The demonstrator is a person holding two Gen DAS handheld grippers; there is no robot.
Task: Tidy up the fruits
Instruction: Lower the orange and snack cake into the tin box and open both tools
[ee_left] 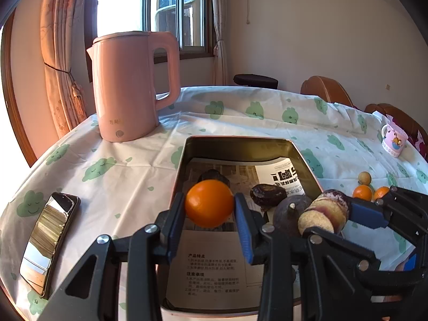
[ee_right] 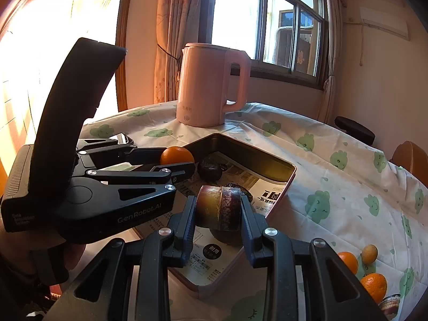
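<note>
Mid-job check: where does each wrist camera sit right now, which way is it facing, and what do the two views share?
Left wrist: sits behind the left gripper, looking down across the tin toward the window; its fingers clamp an orange; the right gripper enters from the right.
Right wrist: sits behind the right gripper, looking over the same tin toward the kettle; its fingers clamp a sugarcane piece; the left gripper and a hand show at left.
Shared: tin, kettle, both held fruits, loose fruit on the tablecloth.

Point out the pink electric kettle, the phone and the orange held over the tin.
Pink plastic electric kettle (ee_left: 125, 88), left wrist view, on its body.
Glossy black phone (ee_left: 45, 243), left wrist view, on its screen.
Round orange fruit (ee_left: 209, 203), left wrist view, on its front skin.
</note>
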